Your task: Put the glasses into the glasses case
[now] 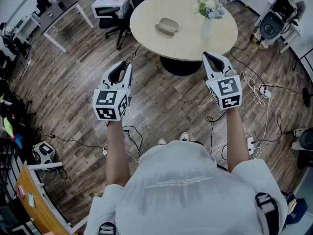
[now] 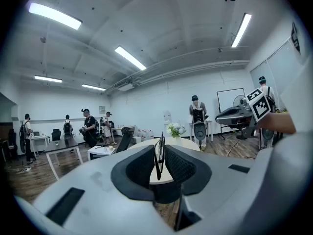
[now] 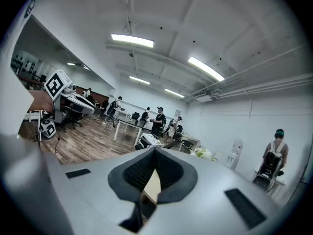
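Observation:
A beige glasses case (image 1: 167, 26) lies shut on the round table (image 1: 186, 40), left of a white vase of flowers (image 1: 207, 14). My left gripper (image 1: 128, 65) hangs over the floor short of the table's near left edge, shut on dark thin-framed glasses (image 2: 159, 155), which stand edge-on between its pads. In the head view the glasses (image 1: 135, 53) show as thin lines past the tips. My right gripper (image 1: 208, 57) is level with it, near the table's right front edge, shut with nothing in it. The right gripper (image 3: 154, 156) points toward the table and flowers (image 3: 203, 153).
A black office chair (image 1: 131, 5) and a white side table (image 1: 110, 4) stand left of the round table. Cables and power strips (image 1: 259, 91) trail on the wood floor at right. A long desk (image 1: 58, 9) is at far left. Several people (image 2: 88, 126) stand across the room.

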Demonstrator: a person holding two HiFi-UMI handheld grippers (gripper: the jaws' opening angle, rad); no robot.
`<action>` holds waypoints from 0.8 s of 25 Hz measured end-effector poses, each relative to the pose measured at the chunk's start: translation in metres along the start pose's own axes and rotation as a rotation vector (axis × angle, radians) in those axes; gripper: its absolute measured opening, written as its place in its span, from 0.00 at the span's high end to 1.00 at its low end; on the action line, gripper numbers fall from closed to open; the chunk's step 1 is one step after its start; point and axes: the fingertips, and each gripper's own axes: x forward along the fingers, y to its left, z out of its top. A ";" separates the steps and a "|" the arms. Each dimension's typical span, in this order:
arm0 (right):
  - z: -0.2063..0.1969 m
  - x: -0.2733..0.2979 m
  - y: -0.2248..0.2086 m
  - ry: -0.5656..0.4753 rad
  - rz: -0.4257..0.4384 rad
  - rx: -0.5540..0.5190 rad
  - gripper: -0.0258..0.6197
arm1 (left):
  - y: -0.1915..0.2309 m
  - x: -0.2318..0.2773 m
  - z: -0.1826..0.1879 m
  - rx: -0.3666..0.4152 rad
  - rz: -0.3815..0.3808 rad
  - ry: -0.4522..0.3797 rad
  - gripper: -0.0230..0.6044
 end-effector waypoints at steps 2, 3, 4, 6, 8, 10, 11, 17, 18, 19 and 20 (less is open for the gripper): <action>-0.002 0.002 0.001 0.003 -0.001 0.000 0.96 | 0.000 0.002 -0.001 0.000 -0.004 -0.002 0.85; -0.002 0.002 0.002 0.000 -0.003 0.001 0.96 | 0.001 0.002 -0.001 0.001 -0.005 -0.003 0.85; -0.001 0.003 0.003 -0.009 -0.006 0.004 0.96 | 0.002 0.003 -0.001 0.001 -0.006 -0.005 0.85; 0.004 0.002 0.006 -0.035 -0.007 0.016 0.96 | 0.005 0.003 -0.003 0.000 -0.009 -0.005 0.85; 0.007 0.002 0.011 -0.051 0.007 0.033 0.96 | 0.008 0.004 -0.005 -0.004 -0.016 -0.006 0.85; 0.007 0.003 0.019 -0.055 0.032 0.049 0.96 | 0.010 0.004 -0.007 -0.008 -0.025 -0.006 0.85; 0.007 0.004 0.023 -0.056 0.046 0.060 0.96 | 0.011 0.005 -0.008 -0.008 -0.030 -0.006 0.85; 0.003 0.017 0.043 -0.021 0.065 0.091 0.96 | 0.029 0.005 -0.017 -0.007 -0.054 -0.008 0.85; 0.003 0.020 0.046 -0.010 0.060 0.082 0.96 | 0.032 0.004 -0.018 -0.007 -0.058 -0.008 0.85; 0.003 0.022 0.049 -0.002 0.054 0.074 0.96 | 0.036 0.004 -0.020 -0.007 -0.062 -0.008 0.85; 0.003 0.024 0.051 0.002 0.044 0.069 0.96 | 0.040 0.003 -0.021 -0.008 -0.065 -0.008 0.85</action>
